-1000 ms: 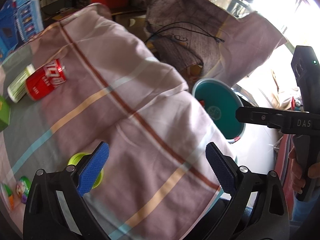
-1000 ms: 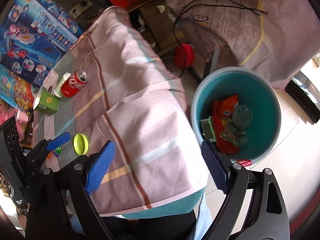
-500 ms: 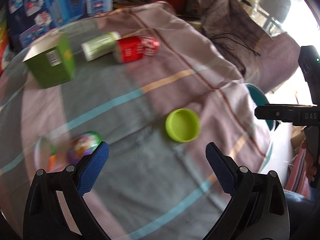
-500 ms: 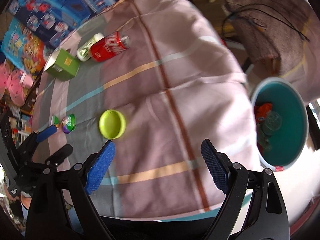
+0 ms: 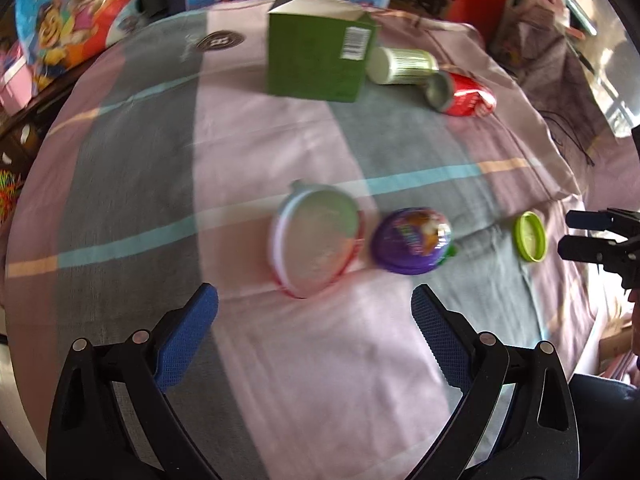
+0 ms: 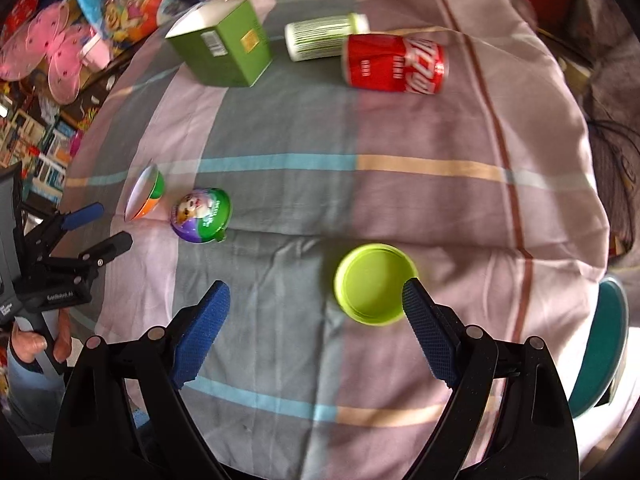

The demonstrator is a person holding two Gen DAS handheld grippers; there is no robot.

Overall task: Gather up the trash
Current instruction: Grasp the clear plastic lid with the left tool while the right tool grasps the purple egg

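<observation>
The right wrist view shows six pieces of trash lying uncollected on the cloth-covered bench (image 6: 460, 208). At the far side a green carton (image 6: 224, 50) is seen, with a white-and-green bottle (image 6: 322, 36) on its side just beside it and a red soda can (image 6: 394, 65) touching the bottle's end. Nearer, a small orange-and-green cup (image 6: 146, 196) and a purple-and-green capsule (image 6: 202, 214) are placed close together, and a lime lid (image 6: 374, 288) is found open side up in the foreground.

The right gripper (image 6: 316, 324) is held above the bench with its jaws wide apart and nothing between them; the lime lid is just beside its right-hand finger, not enclosed. The left gripper (image 5: 314, 332) is likewise spread and empty, poised near a round cup (image 5: 318, 240), with the capsule (image 5: 412, 240) touching or nearly touching that cup.

A teal bin (image 6: 604, 344) is glimpsed past the bench's right edge; its contents cannot be made out here.

As far as can be judged, no item is being carried, and every visible piece remains to be picked up and dropped in the bin. The lid and the cup seem the nearest candidates.
</observation>
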